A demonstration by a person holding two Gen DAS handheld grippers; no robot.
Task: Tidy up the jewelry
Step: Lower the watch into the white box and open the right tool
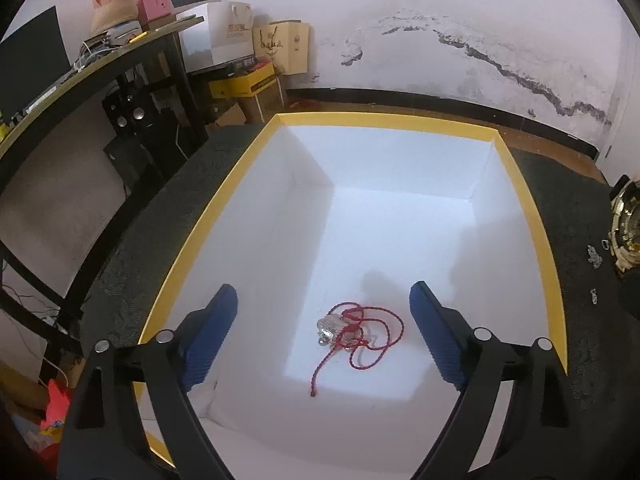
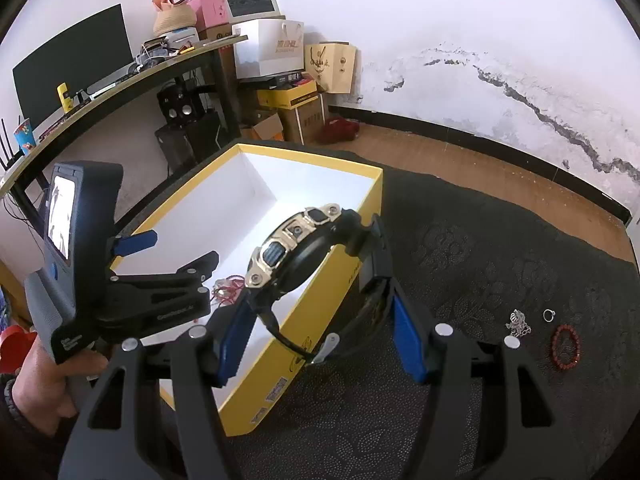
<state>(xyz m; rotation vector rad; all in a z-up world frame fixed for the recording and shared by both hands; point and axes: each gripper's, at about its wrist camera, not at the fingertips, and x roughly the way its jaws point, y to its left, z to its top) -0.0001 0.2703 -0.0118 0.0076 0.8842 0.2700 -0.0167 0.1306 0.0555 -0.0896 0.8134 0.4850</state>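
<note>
R gripper (image 2: 320, 320) clamps the gold/black watch (image 2: 296, 252) by its strap, over the yellow box (image 2: 320, 304) rim, prob for drop-in w/ the red-cord pendant (image 1: 352, 330); L gripper (image 1: 324, 336) wide, empty, hovering inside; beaded bracelet (image 2: 567, 347), ring (image 2: 549, 315), chain (image 2: 518, 323) wait on cloth.

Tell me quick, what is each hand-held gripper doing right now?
Left hand-held gripper: open, holding nothing, above the red cord necklace in the yellow box.
Right hand-held gripper: shut on the watch.
</note>
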